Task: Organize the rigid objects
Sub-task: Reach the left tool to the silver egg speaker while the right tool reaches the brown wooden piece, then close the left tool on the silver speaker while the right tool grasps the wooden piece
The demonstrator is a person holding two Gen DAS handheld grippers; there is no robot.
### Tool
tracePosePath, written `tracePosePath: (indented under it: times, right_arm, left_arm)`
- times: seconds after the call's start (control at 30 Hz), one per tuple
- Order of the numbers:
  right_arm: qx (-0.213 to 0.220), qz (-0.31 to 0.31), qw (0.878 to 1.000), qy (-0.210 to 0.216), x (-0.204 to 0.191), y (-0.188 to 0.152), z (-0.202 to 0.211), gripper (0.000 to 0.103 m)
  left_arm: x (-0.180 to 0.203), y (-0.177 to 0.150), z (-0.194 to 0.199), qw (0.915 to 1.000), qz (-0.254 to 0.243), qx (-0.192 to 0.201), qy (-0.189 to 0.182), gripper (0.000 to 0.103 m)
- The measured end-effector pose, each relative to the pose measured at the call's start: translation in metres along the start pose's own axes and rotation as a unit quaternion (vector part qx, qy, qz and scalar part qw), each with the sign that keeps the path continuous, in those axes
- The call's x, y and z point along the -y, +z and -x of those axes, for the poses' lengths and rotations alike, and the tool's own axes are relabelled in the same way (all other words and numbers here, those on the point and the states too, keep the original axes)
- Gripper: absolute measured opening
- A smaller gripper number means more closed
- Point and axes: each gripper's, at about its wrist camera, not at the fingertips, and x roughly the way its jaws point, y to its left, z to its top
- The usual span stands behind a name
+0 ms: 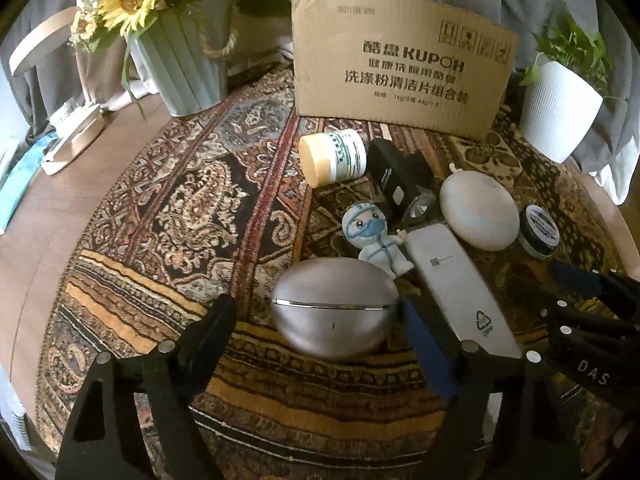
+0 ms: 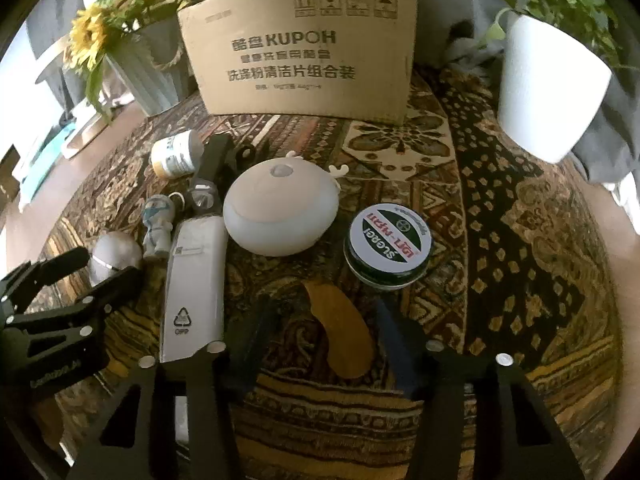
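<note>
The left gripper [image 1: 318, 312] stands with its jaws spread wide to either side of the silver egg-shaped case [image 1: 334, 308], which lies on the patterned rug covering the tabletop [image 1: 52, 216]; the fingers flank it but do not look to be pressing on it, so nothing is held. The right gripper [image 2: 324, 320] hovers with jaws open and empty over a bare patch of rug [image 2: 520, 240], the round green tin [image 2: 388, 246] just ahead of it.

The rest of the rigid objects sit clustered near the cardboard box [image 1: 400, 60]: a white jar on its side [image 1: 334, 158], a black flashlight [image 1: 398, 180], a small masked figurine [image 1: 374, 236], a flat white packaged item [image 1: 460, 292] and a white dome-shaped lamp [image 1: 478, 212]. None appears to be in the box yet, so the sorting looks to be at its start.

The step in hand seems to be the pickup of the silver case. Next the left jaws would need to close squarely across its widest part, since the smooth rounded shell could easily squirt out, then lift and carry it toward the box
</note>
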Motion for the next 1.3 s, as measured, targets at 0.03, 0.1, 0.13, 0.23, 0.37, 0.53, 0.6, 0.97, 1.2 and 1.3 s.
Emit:
tracePosePath:
  times: [0.03,0.1,0.13,0.23,0.37,0.53,0.6,0.97,1.2,1.3]
  right_arm:
    - [0.0,0.003,1.0,-0.003,0.0,0.0,0.0,0.048]
    - [0.001,0.01,1.0,-0.008,-0.001,-0.001,0.0,0.044]
    - [0.0,0.012,1.0,-0.007,-0.002,-0.001,0.001,0.04]
    - [-0.002,0.019,1.0,-0.006,-0.002,-0.001,0.002,0.028]
    - [-0.001,0.019,1.0,-0.001,-0.002,-0.002,0.004,0.027]
    - [0.007,0.015,1.0,0.004,-0.005,-0.003,0.012,0.027]
    - [0.012,0.014,1.0,0.003,-0.007,-0.003,0.017,0.027]
    - [0.04,0.006,0.999,0.011,-0.01,0.007,0.05,0.027]
    - [0.064,0.003,0.998,0.008,-0.011,0.016,0.072,0.027]
    - [0.076,0.0,0.997,0.008,-0.01,0.023,0.083,0.027]
  left_arm:
    - [0.0,0.0,-0.002,1.0,0.0,-0.002,-0.002,0.082]
    - [0.0,0.001,-0.005,1.0,-0.002,-0.006,-0.008,0.078]
    - [0.001,0.0,-0.007,0.9999,-0.003,-0.009,-0.01,0.075]
    - [0.002,-0.001,-0.01,0.9997,-0.009,-0.016,-0.018,0.065]
    - [0.003,-0.003,-0.008,0.9996,-0.017,-0.011,-0.018,0.065]
    - [0.002,-0.004,0.0,0.9996,-0.018,-0.008,-0.019,0.065]
    - [0.001,-0.004,0.005,0.9996,-0.019,-0.005,-0.018,0.065]
    - [-0.001,0.007,0.041,0.9992,-0.023,0.026,-0.02,0.065]
    - [0.001,0.021,0.064,0.9978,-0.032,0.053,-0.02,0.065]
    - [0.002,0.028,0.074,0.9968,-0.034,0.068,-0.023,0.065]
